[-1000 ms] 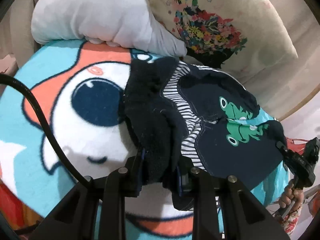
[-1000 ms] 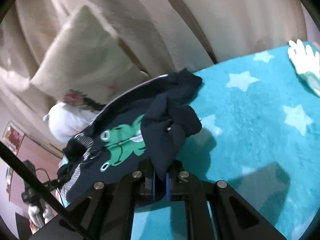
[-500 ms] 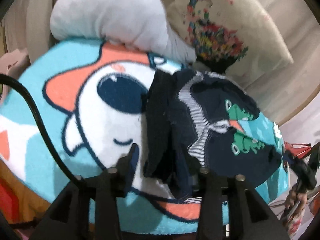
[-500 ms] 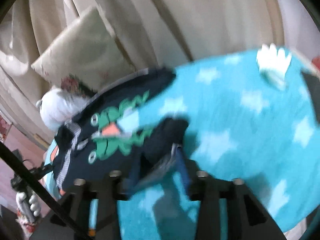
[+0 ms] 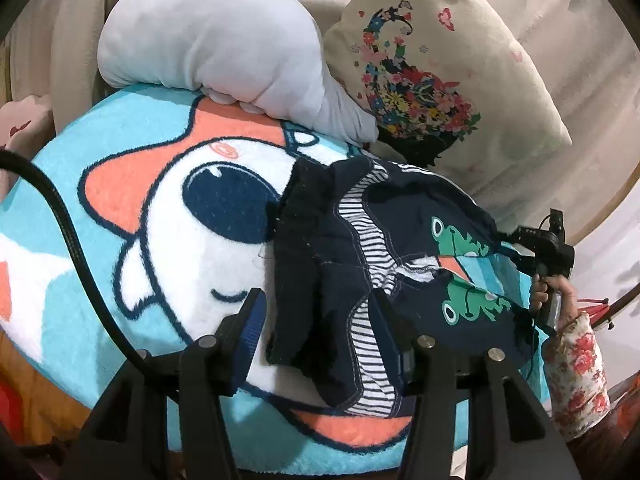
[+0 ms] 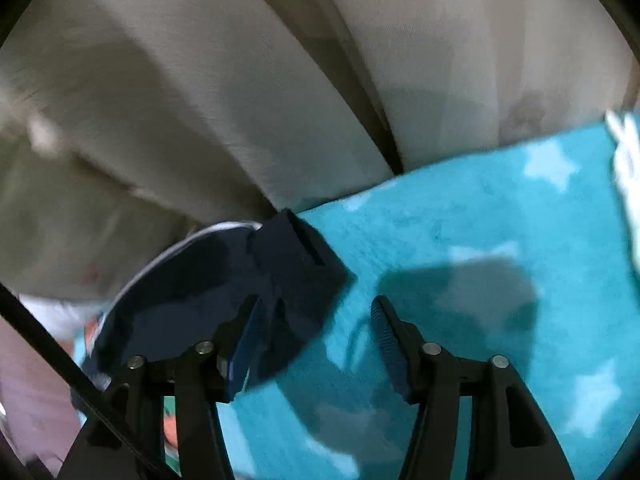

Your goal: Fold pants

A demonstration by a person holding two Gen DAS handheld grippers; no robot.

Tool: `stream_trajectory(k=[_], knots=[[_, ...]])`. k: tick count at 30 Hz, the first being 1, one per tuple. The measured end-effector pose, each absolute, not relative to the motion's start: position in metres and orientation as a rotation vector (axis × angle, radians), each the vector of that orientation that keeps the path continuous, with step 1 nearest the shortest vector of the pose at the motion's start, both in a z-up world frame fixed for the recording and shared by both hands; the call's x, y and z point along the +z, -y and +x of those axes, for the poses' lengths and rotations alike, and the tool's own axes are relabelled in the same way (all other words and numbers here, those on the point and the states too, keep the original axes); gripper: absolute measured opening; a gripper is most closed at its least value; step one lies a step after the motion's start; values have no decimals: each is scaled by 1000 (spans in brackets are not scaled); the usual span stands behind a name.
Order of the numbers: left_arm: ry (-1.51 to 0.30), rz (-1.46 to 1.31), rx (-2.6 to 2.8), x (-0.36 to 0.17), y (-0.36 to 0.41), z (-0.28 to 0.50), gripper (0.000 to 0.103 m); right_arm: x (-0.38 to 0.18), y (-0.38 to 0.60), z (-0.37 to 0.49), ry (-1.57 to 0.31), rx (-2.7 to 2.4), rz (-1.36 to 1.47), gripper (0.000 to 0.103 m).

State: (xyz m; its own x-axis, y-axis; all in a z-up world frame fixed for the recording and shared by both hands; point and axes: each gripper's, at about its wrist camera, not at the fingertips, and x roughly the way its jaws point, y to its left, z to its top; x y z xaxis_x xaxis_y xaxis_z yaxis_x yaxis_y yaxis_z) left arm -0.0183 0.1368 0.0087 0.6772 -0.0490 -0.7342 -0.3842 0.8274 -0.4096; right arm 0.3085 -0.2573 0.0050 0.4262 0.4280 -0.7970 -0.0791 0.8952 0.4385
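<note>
Left view, bottom centre: left gripper (image 5: 318, 314) spread wide, released, the navy pants (image 5: 360, 264) lying folded on the cartoon blanket (image 5: 132, 216). Only here show the frog print and 2 pillows (image 5: 224, 44) behind. Right view, blurred: right gripper (image 6: 316, 318) released, pants (image 6: 240, 280) at centre left.
</note>
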Motion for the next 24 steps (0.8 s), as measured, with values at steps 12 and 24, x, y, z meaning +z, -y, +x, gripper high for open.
stream_trajectory(k=[12, 24], knots=[[-819, -522, 148, 19, -118, 5, 53, 39, 313, 230, -995, 414, 357, 11], [-887, -233, 0, 34, -70, 102, 60, 65, 291, 210, -892, 483, 32, 61]])
